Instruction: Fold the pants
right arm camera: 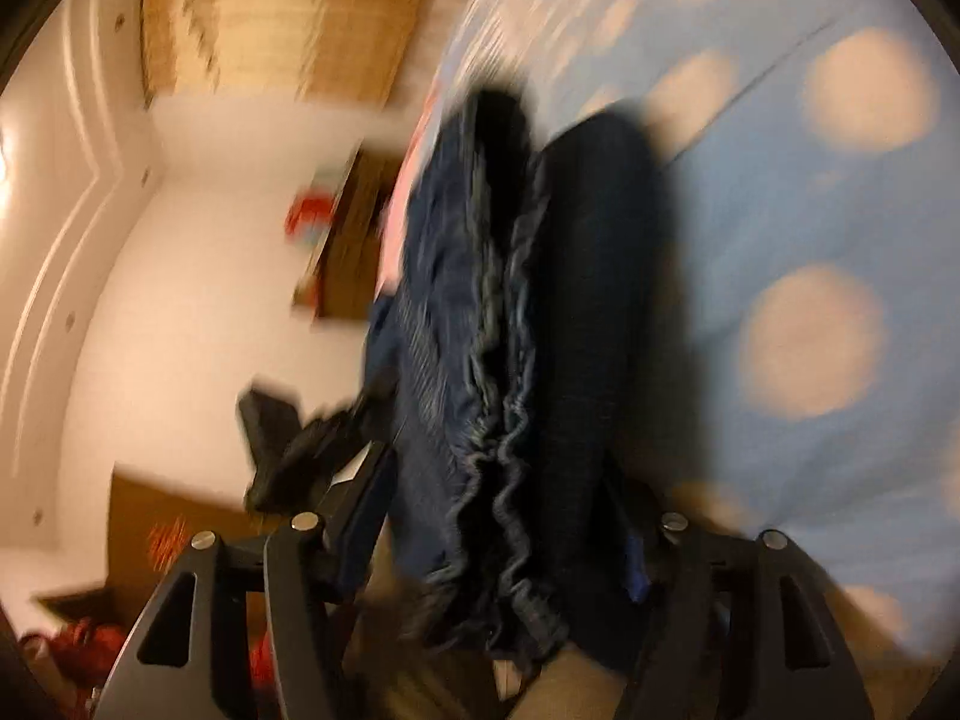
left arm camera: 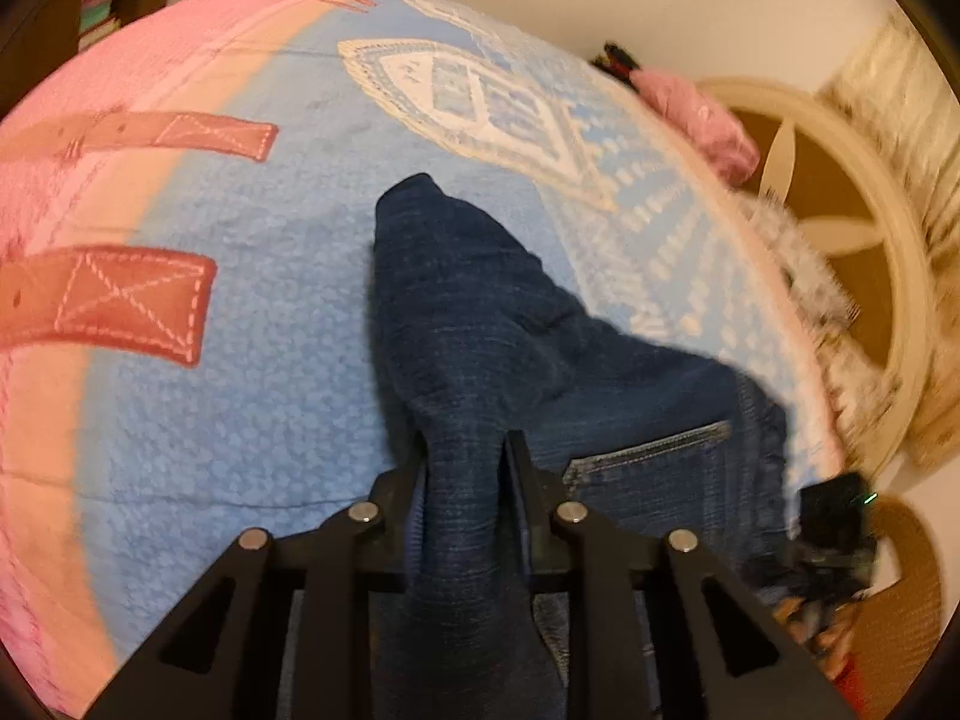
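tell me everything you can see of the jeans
The jeans are dark blue denim with pale stitching and a slit pocket showing. They lie bunched and partly folded on a blue and pink bedspread, one end reaching away across it. The left gripper pinches a raised fold of the cloth. In the blurred right wrist view, gathered, puckered layers sit between the right gripper's wide-set fingers; whether they press on it is unclear.

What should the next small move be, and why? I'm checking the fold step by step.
Probably close the right claw on the bunched denim before lifting. The left claw already pinches a ridge of the jeans, which lie crumpled on the blue bedspread. The right claw's fingers stand wide around the cloth, apparently not pressing it.
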